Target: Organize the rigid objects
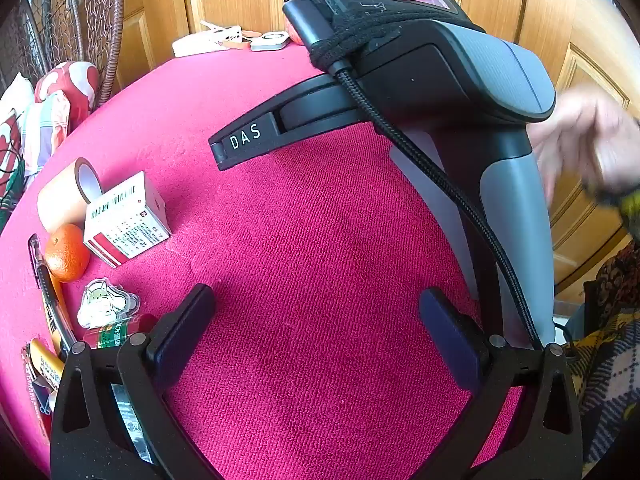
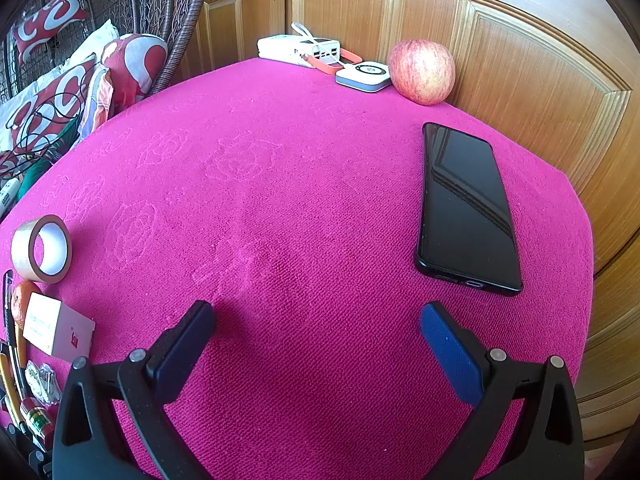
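Your left gripper (image 1: 318, 312) is spread wide over the nubby magenta cloth (image 1: 304, 240), holding nothing; left of its fingers cluster the boxy carton (image 1: 126, 220), tape roll (image 1: 68, 194) and round orange (image 1: 67, 252). Your right gripper (image 2: 318, 318) gapes empty too, the glossy flat phone (image 2: 466, 208) lying just beyond its right finger.

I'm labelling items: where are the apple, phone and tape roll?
apple (image 2: 422, 70), right wrist view, middle of its red skin
phone (image 2: 466, 208), right wrist view, centre of screen
tape roll (image 2: 24, 246), right wrist view, outer band
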`<state>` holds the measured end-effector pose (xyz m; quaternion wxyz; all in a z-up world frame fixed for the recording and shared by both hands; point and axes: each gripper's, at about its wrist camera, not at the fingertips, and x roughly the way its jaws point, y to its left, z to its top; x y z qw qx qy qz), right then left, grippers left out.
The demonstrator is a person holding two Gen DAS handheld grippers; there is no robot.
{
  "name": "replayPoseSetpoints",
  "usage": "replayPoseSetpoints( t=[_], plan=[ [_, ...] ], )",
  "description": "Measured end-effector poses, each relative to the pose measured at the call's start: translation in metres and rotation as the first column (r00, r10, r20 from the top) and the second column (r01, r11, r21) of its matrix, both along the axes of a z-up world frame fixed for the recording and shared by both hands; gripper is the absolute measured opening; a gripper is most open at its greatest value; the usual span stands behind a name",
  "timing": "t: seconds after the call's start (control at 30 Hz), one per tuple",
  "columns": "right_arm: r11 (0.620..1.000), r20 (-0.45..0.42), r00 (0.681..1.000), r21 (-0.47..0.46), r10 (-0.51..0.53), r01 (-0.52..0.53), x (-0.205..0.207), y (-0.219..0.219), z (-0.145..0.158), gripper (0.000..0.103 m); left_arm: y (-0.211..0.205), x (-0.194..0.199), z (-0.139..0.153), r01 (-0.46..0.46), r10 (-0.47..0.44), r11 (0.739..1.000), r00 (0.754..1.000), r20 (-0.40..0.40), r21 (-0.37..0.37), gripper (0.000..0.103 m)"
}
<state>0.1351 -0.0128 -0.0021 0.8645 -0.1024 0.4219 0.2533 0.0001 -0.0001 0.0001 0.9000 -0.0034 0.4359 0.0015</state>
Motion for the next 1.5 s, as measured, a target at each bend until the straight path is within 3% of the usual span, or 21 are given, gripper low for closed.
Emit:
replayPoseSetpoints(
  t=[0.8,0.93,1.0,1.1,1.17,1.2,1.3,1.4,1.5],
  plan=[
    [1.0,-0.01,1.0,0.002,0.006,-0.006,0.0,-0.001,0.0,0.103,-0.007,-0.004,0.002,-0.053,0.053,0.999,0.999,0.009,0.012,0.103],
    [0.998,-0.036,0.998,0.046,0.046,-0.044,0.001,-0.01,0.003,0.103,-0.016,-0.024,0.021,-0.099,0.091,0.992,0.991,0.102,0.078,0.103],
    [0.993,0.019,0.998,0.101,0.054,-0.056,-0.005,-0.02,0.012,0.103,-0.016,-0.039,0.039,-0.124,0.111,0.989,0.981,0.158,0.077,0.103],
    [0.989,0.194,0.978,0.112,0.073,-0.096,-0.023,-0.03,0.031,0.103,-0.009,-0.071,0.068,-0.189,0.168,0.98,0.954,0.247,0.061,0.103],
    [0.981,0.245,0.964,0.134,0.104,-0.14,-0.032,-0.035,0.042,0.103,0.002,-0.099,0.086,-0.262,0.236,0.964,0.924,0.3,0.048,0.103],
    [0.978,0.222,0.968,0.141,0.121,-0.155,-0.031,-0.038,0.048,0.103,0.007,-0.104,0.088,-0.278,0.253,0.96,0.918,0.307,0.042,0.103],
    [0.967,0.233,0.959,0.152,0.164,-0.202,-0.034,-0.037,0.054,0.103,0.032,-0.144,0.095,-0.394,0.373,0.919,0.866,0.335,-0.006,0.103],
    [0.941,0.309,0.926,0.187,0.216,-0.282,-0.044,-0.03,0.058,0.103,0.058,-0.181,0.09,-0.516,0.501,0.856,0.804,0.321,-0.044,0.103],
    [0.908,0.275,0.918,0.229,0.284,-0.35,-0.044,-0.021,0.064,0.103,0.068,-0.208,0.079,-0.591,0.575,0.805,0.761,0.301,-0.043,0.103]
  ],
)
